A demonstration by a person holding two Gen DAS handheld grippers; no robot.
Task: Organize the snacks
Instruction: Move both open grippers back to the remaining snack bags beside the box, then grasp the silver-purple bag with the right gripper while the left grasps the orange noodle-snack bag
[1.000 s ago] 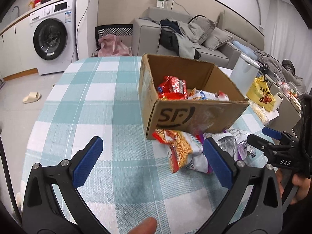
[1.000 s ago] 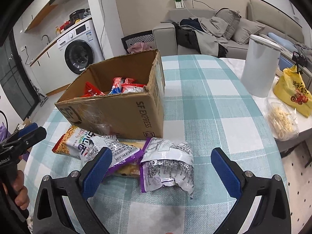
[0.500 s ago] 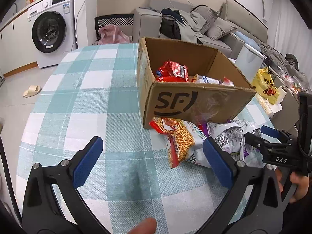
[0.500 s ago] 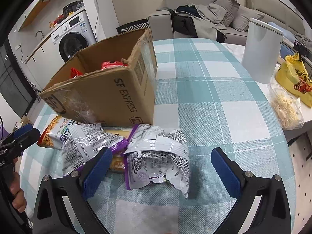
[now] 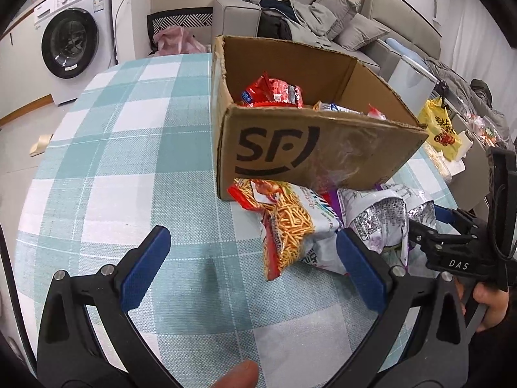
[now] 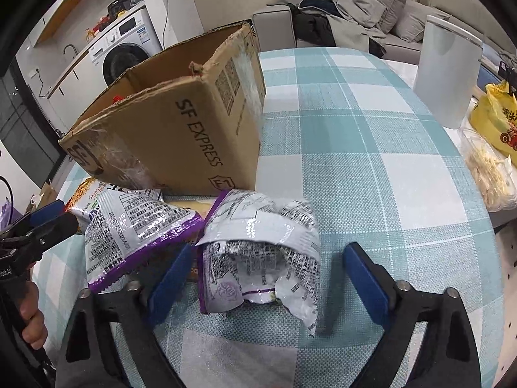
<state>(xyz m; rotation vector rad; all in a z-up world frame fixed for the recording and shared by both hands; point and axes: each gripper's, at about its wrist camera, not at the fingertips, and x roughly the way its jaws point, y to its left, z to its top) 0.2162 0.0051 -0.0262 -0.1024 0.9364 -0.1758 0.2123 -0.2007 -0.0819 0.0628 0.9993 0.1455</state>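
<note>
A cardboard SF box [image 5: 316, 152] [image 6: 181, 135] stands on the checked table with red snack packs [image 5: 274, 92] inside. In front of it lie loose packs: an orange fries bag [image 5: 287, 223], a silver-purple bag [image 6: 135, 226] and a crumpled silver-purple bag [image 6: 261, 252] [image 5: 384, 216]. My right gripper [image 6: 268, 278] is open, its blue fingers on either side of the crumpled bag, low over the table. My left gripper [image 5: 255, 271] is open and empty, just short of the fries bag.
A white canister [image 6: 447, 71] stands at the table's far right. A yellow bag [image 6: 494, 123] and a clear bag of pale snacks [image 6: 488, 174] lie on a side surface to the right. A sofa and a washing machine [image 5: 74, 51] are behind.
Both grippers have moved forward and lower toward the loose packs. The right gripper's fingers now straddle the crumpled silver-purple bag. Both stay open.
</note>
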